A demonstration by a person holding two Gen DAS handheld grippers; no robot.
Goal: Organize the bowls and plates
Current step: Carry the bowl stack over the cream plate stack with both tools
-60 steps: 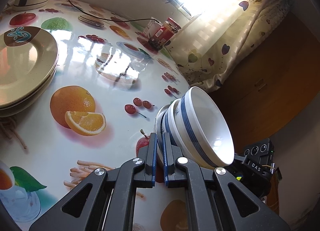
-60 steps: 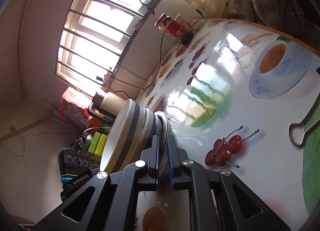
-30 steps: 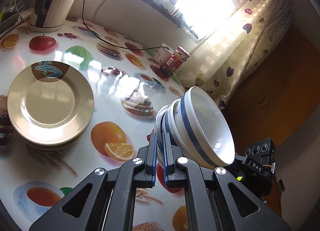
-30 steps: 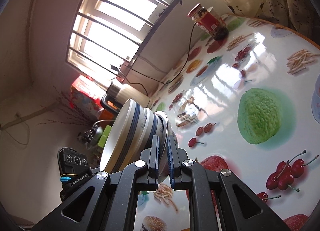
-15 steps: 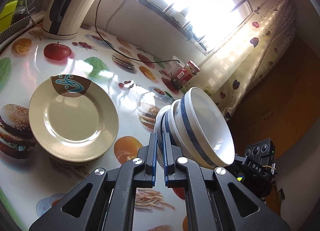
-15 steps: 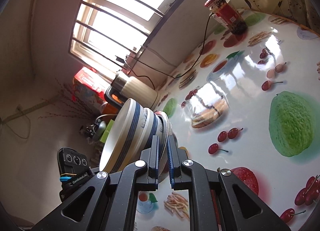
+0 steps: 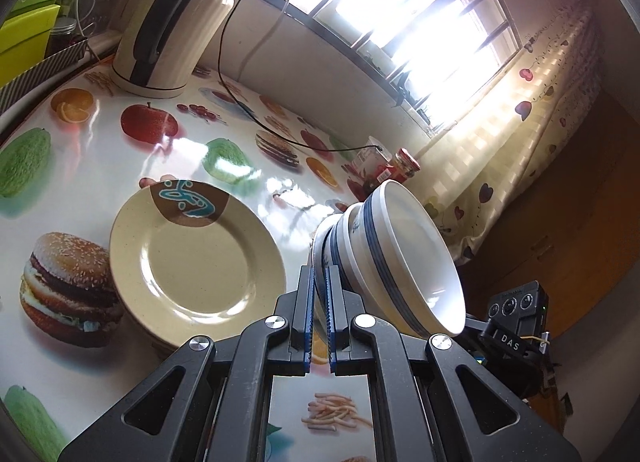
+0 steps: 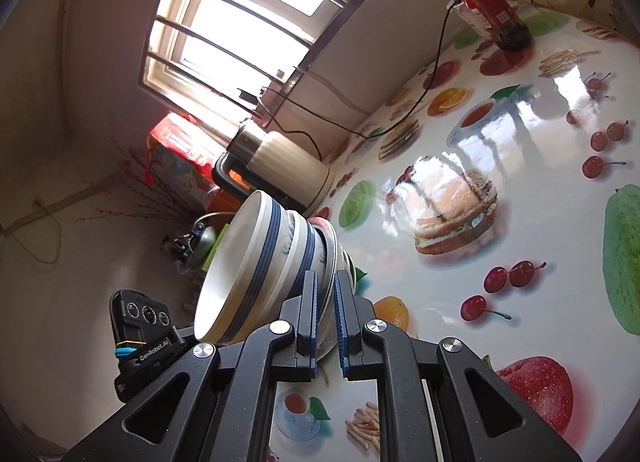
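Both tools, left tool and right tool, stay clamped on the stacked bowls at frame centre, and the beige plate stack has now come fully into view at left, probably their destination.

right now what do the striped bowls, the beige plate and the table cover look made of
Striped bowls: probably glazed ceramic; glossy white with blue bands. Beige plate: speckled with a soft sheen, so melamine or stoneware; unclear. Table cover: likely printed vinyl; it mirrors the window.
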